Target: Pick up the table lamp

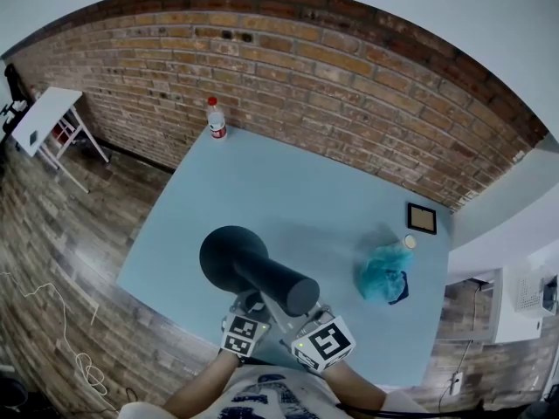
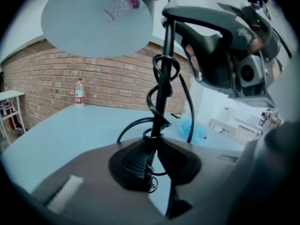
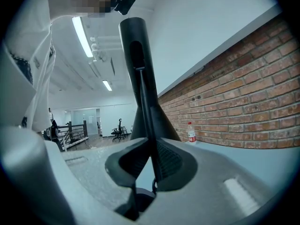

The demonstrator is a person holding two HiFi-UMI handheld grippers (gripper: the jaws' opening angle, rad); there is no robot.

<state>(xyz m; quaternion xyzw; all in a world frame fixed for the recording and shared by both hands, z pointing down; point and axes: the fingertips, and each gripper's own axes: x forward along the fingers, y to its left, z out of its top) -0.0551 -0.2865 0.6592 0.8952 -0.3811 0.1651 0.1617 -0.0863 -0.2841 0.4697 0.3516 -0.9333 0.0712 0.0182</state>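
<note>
The black table lamp [image 1: 258,269] is off the light-blue table [image 1: 288,190], near its front edge, tilted, with its round disc end to the left. Both grippers hold it just below. My left gripper [image 1: 247,317] is shut on the thin stem [image 2: 162,90], which has a black cable [image 2: 183,95] coiled around it; the disc [image 2: 96,20] shows above. The right gripper [image 1: 312,326] is shut on the same thin stem [image 3: 146,121], below the tall black cylinder [image 3: 133,46]. The right gripper's body [image 2: 229,55] shows at the upper right of the left gripper view.
A plastic bottle with a red label [image 1: 216,119] stands at the table's far edge by the brick wall [image 1: 349,85]. A small framed picture [image 1: 422,217] and a crumpled teal bag [image 1: 384,273] lie on the right. A white side table [image 1: 48,116] stands at far left.
</note>
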